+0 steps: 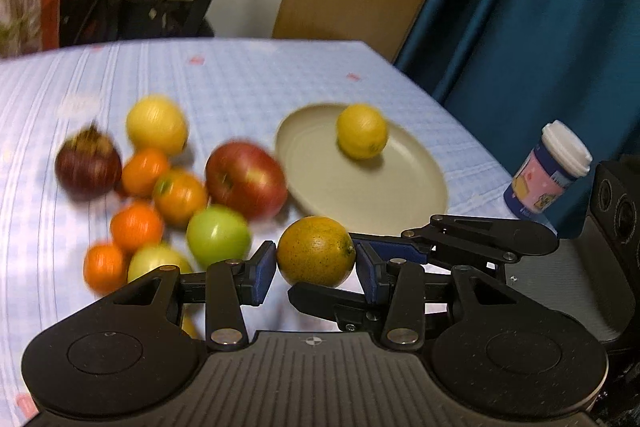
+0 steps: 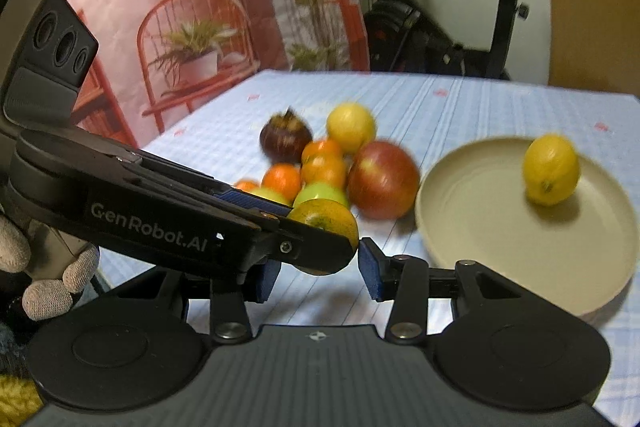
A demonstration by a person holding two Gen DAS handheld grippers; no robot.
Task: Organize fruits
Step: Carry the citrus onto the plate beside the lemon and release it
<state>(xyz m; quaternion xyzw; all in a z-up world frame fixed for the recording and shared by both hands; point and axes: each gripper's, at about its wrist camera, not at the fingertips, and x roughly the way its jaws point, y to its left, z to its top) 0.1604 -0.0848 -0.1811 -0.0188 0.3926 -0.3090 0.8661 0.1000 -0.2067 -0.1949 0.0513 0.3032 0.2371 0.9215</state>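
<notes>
While the left claw (image 1: 316, 269) grips an orange (image 1: 316, 251) above the worktop (image 1: 240, 79), the right claw (image 2: 318, 273) stands narrowly parted, holding nothing I can see. Beyond, one lemon (image 1: 362, 136) sits in the plate (image 1: 320, 179), beside piled fruit (image 1: 180, 195).

Left wrist view. The left gripper (image 1: 316, 263) clamps a speckled orange-yellow citrus (image 1: 316, 251) between its blue pads (image 1: 264, 273), above the checked tablecloth (image 1: 240, 75). Landmark: the beige plate (image 1: 320, 183), just beyond the held citrus. On the plate lies one lemon (image 1: 362, 135). Touching the plate's left rim is a red apple (image 1: 245, 179); farther left cluster a green apple (image 1: 218, 235), small oranges (image 1: 137, 225), a second lemon (image 1: 156, 125) and a dark mangosteen (image 1: 88, 165). Right of the plate stands a lidded cup (image 1: 548, 175), with the right gripper (image 1: 480, 239) reaching in below it.
</notes>
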